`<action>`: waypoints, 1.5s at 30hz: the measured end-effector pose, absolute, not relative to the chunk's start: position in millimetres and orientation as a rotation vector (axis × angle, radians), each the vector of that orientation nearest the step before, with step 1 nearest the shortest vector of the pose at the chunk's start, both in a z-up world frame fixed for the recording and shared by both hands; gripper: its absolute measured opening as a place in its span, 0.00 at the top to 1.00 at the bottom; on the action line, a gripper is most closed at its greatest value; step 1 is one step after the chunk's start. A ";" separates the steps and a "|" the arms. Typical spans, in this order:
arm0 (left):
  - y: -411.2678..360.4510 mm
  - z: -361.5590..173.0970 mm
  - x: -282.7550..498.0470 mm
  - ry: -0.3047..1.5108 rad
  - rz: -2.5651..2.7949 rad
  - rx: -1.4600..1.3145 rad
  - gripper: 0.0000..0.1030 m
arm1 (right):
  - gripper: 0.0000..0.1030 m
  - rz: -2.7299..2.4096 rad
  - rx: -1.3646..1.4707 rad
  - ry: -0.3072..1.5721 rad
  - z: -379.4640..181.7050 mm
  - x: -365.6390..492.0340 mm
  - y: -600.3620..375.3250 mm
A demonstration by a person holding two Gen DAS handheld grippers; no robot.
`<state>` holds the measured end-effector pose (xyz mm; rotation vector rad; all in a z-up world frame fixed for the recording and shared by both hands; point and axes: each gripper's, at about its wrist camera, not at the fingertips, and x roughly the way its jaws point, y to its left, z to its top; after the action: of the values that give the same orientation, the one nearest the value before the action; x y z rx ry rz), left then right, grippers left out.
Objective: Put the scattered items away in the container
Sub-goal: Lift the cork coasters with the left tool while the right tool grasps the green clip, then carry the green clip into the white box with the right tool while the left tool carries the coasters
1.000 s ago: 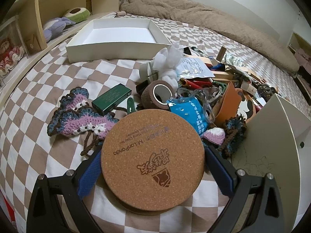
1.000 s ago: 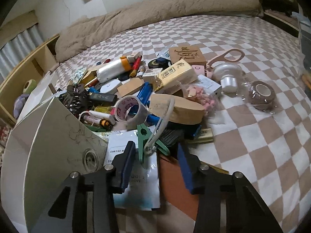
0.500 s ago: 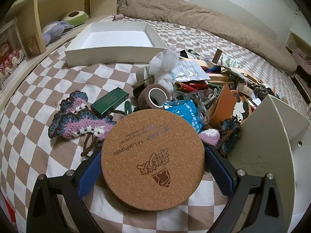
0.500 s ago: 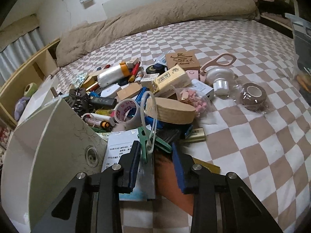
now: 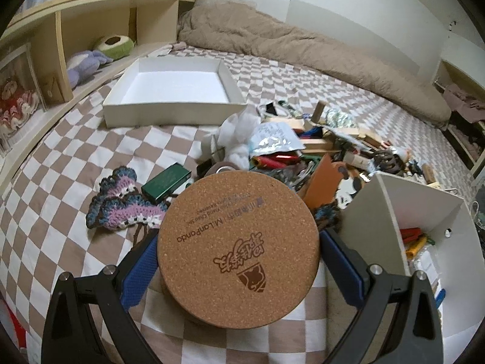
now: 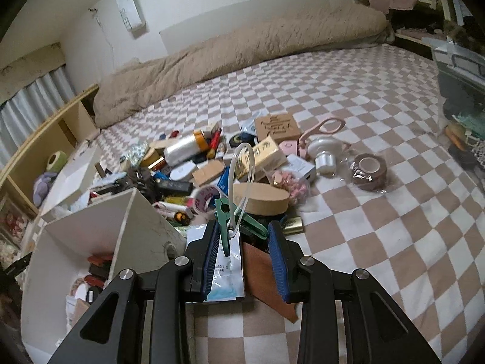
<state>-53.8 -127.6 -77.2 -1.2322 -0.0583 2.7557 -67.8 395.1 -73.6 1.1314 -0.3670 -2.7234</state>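
1. Left gripper [image 5: 239, 261] clamps a round cork coaster [image 5: 238, 247] by its rim, above the checkered bedspread [image 5: 60, 157].
2. Right gripper [image 6: 242, 257], jaws narrow, pinches a white packet [image 6: 225, 273] with a green clip [image 6: 224, 212] and clear loop attached.
3. White container [image 6: 100, 242] stands beside both grippers, some items inside.
4. Clutter pile [image 6: 212, 163] lies behind it; crocheted piece [image 5: 121, 203] and green box [image 5: 166, 182] lie left of the coaster.

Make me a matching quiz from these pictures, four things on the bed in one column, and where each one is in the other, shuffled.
Things:
1. cork coaster
2. green clip
3. shallow white tray
4. brown tape roll

Places:
A. alone in its clear wrapper on the checked cover
B. between the left gripper's fingers
C. near the wooden shelf
D. between the right gripper's fingers

Pairs: 1-B, 2-D, 3-C, 4-A
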 end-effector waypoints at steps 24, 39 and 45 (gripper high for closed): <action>-81.3 -18.8 -7.5 -0.025 2.692 -0.897 0.02 | 0.68 -2.681 0.865 -0.260 -7.2 -19.1 358.7; -33.9 -6.8 23.2 0.067 2.561 -0.819 0.02 | 0.68 -2.464 0.901 -0.102 9.4 -6.2 289.0; -37.7 -5.6 25.5 0.048 2.560 -0.812 0.02 | 0.68 -2.303 1.034 -0.050 6.4 -16.3 248.4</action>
<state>25.5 -37.7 -5.6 -0.8115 0.0482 2.5603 -16.3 248.4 6.4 1.0344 -0.0500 -2.3031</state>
